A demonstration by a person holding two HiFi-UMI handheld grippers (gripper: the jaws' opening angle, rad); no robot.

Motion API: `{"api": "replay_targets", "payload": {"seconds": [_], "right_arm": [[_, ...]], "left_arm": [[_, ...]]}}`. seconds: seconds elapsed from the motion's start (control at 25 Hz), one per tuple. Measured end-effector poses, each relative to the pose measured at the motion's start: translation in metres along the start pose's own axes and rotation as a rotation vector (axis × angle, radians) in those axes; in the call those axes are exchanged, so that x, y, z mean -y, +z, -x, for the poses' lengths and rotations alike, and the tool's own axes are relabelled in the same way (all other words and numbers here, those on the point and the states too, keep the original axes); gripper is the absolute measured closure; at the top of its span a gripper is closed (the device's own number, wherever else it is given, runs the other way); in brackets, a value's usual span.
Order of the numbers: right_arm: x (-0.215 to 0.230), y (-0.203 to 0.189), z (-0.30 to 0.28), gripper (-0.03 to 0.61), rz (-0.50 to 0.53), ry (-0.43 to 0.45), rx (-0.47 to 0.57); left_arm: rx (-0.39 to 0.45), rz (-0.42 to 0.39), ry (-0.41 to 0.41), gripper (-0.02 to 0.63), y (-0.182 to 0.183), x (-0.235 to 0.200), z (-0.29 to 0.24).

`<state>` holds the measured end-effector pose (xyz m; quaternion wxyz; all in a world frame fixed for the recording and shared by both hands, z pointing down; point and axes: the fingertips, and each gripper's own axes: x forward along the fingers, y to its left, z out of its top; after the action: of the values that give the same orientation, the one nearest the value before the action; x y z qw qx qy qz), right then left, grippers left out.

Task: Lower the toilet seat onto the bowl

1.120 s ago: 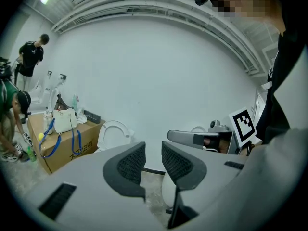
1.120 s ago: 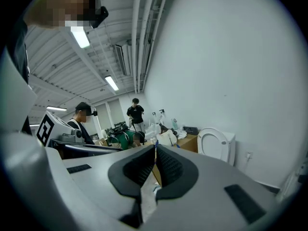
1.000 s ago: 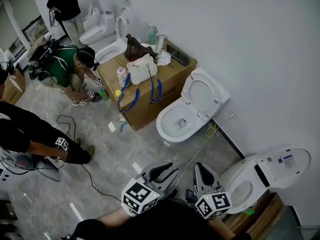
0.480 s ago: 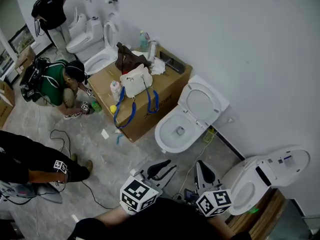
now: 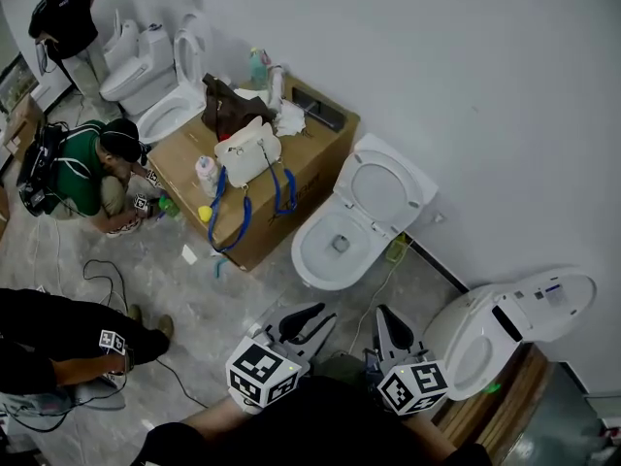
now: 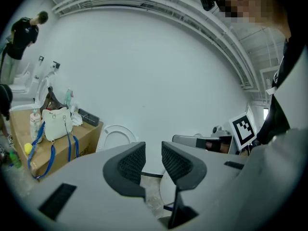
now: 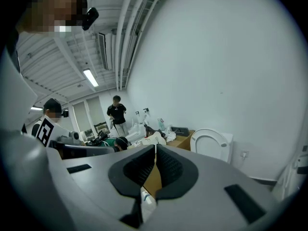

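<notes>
Head view puts the raised toilet seat (image 5: 380, 187) at 12 o'clock from both grippers, well apart from them, leaning back toward the wall above its bowl (image 5: 309, 260). A second toilet (image 5: 451, 328) at 3 o'clock could be taken by mistake, and a seat released too early would slam down. The left gripper (image 5: 318, 320) and right gripper (image 5: 390, 323) sit at 6 o'clock, pointing almost level. The left jaws stand a little apart and empty; the right jaws are closed together, holding nothing.
</notes>
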<state>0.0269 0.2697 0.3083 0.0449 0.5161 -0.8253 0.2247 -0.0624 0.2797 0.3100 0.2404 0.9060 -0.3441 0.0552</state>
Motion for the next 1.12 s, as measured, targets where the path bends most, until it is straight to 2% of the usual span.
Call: {"api": "replay_targets", "payload": {"seconds": [0.52, 0.64, 0.84, 1.12], "right_arm": [[0.013, -0.004, -0.032, 0.546, -0.021, -0.011, -0.034], [0.02, 0.003, -0.045, 0.546, -0.03, -0.002, -0.033], [0.032, 0.019, -0.067, 0.546, -0.014, 0.02, -0.019], [0.069, 0.043, -0.115, 0.546, -0.021, 0.052, -0.029]], "left_arm": [[-0.031, 0.039, -0.01, 0.502, -0.001, -0.028, -0.021], [-0.026, 0.019, 0.008, 0.502, 0.01, -0.037, -0.03], [0.003, -0.068, 0.033, 0.502, 0.034, -0.045, -0.047], [0.016, -0.043, 0.073, 0.502, 0.06, -0.077, -0.091]]}}
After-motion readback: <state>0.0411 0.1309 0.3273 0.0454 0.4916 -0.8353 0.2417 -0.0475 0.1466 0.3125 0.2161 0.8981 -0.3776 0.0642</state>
